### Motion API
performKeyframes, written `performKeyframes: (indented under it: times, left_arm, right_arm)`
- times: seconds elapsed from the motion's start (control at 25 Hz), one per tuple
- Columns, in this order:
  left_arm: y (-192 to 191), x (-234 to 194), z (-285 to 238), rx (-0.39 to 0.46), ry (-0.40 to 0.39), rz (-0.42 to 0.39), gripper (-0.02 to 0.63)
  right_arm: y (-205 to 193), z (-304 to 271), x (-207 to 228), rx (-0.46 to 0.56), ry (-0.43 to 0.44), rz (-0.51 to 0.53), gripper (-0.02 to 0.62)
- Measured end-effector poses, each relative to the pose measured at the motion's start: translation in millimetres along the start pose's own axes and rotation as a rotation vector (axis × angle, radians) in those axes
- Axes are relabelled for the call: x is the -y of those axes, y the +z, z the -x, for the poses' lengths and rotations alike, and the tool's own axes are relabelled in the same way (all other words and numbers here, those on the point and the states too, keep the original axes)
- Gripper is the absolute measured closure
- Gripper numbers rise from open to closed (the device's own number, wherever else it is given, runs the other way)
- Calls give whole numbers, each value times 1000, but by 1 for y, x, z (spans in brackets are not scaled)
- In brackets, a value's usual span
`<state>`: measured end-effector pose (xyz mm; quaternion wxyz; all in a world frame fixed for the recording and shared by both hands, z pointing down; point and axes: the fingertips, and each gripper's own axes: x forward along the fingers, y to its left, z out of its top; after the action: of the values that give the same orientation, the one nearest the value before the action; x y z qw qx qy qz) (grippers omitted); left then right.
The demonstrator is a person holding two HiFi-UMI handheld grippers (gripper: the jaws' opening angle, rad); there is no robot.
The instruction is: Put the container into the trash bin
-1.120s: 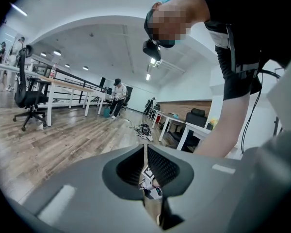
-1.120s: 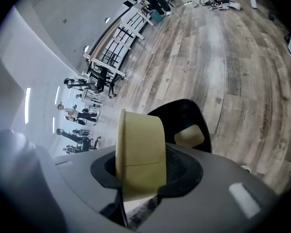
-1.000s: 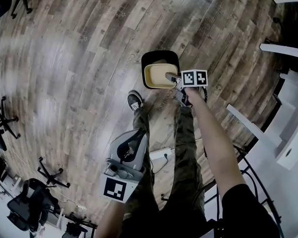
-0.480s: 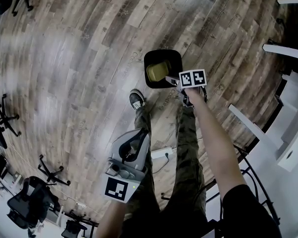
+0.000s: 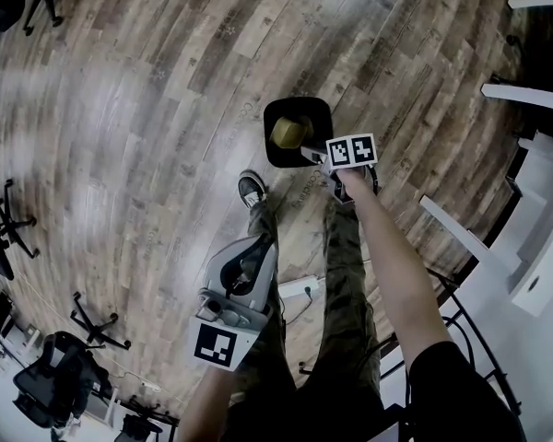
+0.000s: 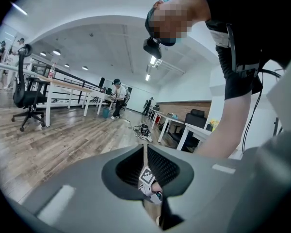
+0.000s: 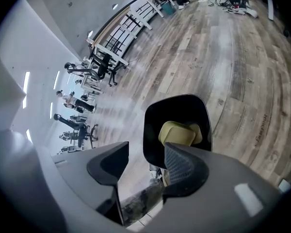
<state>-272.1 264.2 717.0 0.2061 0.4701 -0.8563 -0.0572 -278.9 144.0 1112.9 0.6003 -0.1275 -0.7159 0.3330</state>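
Dropping the container (image 5: 288,133) into the trash bin (image 5: 269,147) with right tongs (image 5: 311,151) just released, left tongs (image 5: 251,263) clenched empty; effectively done.

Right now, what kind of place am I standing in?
Most likely an open-plan office or shared workspace: a wide wood-plank floor, a wheeled office chair, and long white desks with a person seated nearby.

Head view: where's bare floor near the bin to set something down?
Bare: floor left of and beyond the bin, out to the chairs at lower left. Crowded: shoe just below it, white furniture at right.
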Motion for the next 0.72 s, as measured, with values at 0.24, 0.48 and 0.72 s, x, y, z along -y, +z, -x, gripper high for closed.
performKeyframes:
  times: [0.24, 0.48, 0.72]
  left_arm:
    - [19, 7, -4, 15, -15, -32, 592]
    - [41, 20, -10, 13, -47, -63, 592]
    - [73, 35, -11, -6, -89, -111, 592]
  right_arm:
    - [-6, 24, -26, 30, 45, -24, 362]
    - [-17, 60, -66, 63, 116, -34, 357]
    - [-8, 107, -110, 115, 170, -24, 357]
